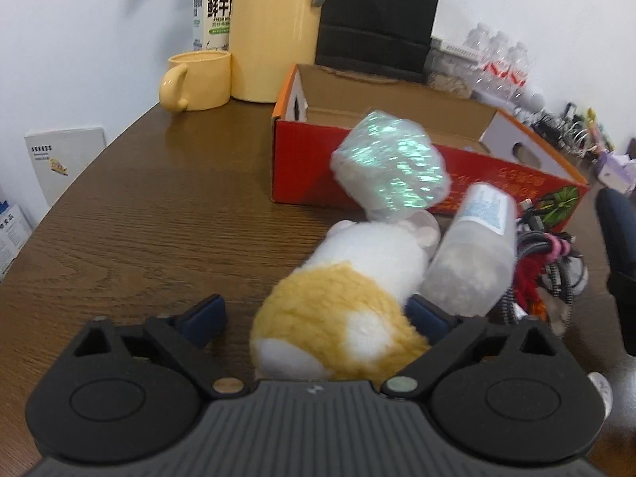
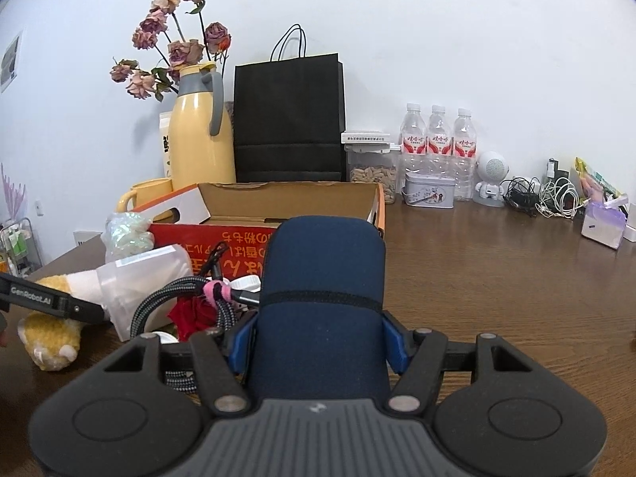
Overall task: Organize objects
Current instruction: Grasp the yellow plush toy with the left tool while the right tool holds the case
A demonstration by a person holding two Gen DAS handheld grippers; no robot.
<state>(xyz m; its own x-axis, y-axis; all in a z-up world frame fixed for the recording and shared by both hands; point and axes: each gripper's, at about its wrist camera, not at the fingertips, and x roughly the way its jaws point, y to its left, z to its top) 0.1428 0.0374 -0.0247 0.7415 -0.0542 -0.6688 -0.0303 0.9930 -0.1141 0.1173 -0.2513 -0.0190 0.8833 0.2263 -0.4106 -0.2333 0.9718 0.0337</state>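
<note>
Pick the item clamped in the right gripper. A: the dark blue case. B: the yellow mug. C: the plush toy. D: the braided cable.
A: in the right wrist view the right gripper has its blue pads pressed against both sides of the dark blue case, which stands up between them.

dark wood-grain surface. red open cardboard box resting on it, the landmark. behind the box: yellow mug, yellow thermos jug, milk carton, black paper bag. to the right of the box, along the wall: clear jar, small tin, three water bottles, white robot figure, tangle of cables. in front of the box: white-and-yellow plush toy, clear plastic bottle, braided cable bundle, all crowded together.
</note>
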